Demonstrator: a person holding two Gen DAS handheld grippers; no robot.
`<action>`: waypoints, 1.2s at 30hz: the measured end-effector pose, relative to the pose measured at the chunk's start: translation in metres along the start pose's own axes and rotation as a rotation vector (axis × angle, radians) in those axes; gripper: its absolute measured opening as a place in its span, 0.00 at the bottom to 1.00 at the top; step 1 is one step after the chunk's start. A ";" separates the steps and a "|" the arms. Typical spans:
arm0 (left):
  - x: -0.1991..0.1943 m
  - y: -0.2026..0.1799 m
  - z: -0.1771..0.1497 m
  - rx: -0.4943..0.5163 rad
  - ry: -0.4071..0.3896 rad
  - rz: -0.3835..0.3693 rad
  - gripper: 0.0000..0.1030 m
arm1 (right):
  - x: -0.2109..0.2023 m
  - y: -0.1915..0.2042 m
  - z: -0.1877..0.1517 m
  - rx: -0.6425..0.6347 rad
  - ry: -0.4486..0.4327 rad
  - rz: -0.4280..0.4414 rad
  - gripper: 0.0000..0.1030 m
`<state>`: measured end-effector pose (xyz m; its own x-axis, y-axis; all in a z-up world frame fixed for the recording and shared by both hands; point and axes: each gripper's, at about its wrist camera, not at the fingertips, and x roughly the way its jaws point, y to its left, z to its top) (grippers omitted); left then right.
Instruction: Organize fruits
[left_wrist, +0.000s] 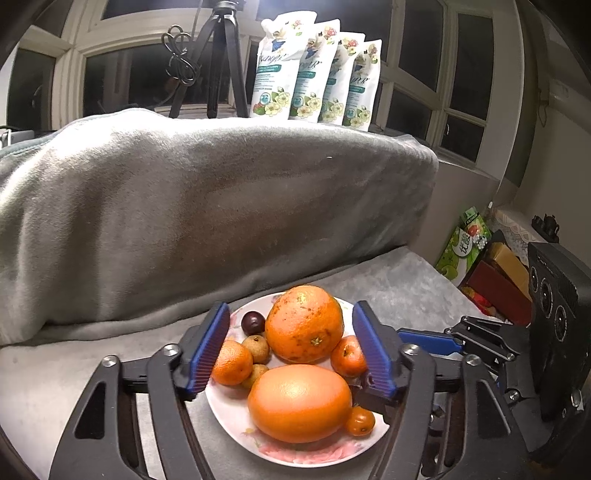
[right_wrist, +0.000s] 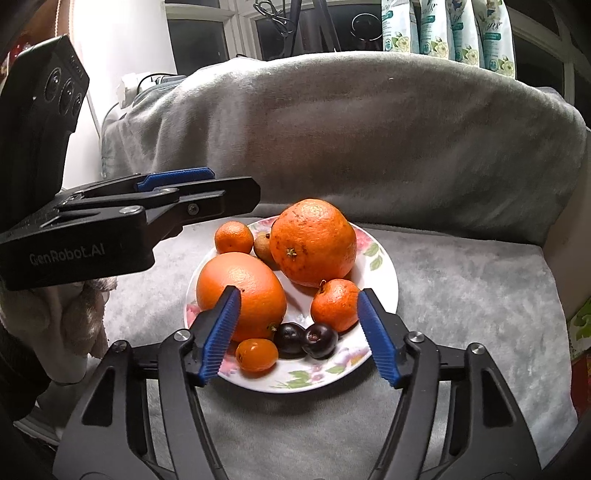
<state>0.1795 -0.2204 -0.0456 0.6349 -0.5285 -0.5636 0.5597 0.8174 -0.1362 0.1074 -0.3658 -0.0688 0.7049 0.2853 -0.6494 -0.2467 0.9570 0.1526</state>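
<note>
Left gripper (left_wrist: 290, 349) spread wide over floral plate (right_wrist: 384, 273), holding nothing. Plate on grey blanket (right_wrist: 461, 295) carries, left to right in right wrist view: smooth orange (right_wrist: 255, 291), speckled orange (right_wrist: 313, 242), small tangerine (right_wrist: 334, 304) (two dark plums (right_wrist: 306, 339) nearer). Right gripper (right_wrist: 295, 332) likewise agape, empty.

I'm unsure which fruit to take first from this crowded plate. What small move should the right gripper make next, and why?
Probably ease the right gripper forward and down around the two dark plums. It is open and empty, and they lie nearest its fingers at the plate edge, clear of the big oranges.
</note>
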 end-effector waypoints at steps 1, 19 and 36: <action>0.000 0.000 0.000 -0.002 0.001 -0.002 0.68 | 0.000 0.000 0.000 -0.001 0.001 -0.003 0.69; -0.001 -0.003 -0.002 -0.004 0.036 0.036 0.80 | -0.006 0.005 -0.001 -0.021 -0.005 -0.047 0.89; -0.012 -0.004 -0.002 -0.007 0.040 0.055 0.86 | -0.023 0.011 0.001 -0.023 -0.028 -0.088 0.98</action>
<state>0.1682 -0.2166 -0.0402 0.6428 -0.4729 -0.6026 0.5206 0.8468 -0.1092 0.0896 -0.3620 -0.0513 0.7428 0.2016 -0.6384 -0.1979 0.9771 0.0783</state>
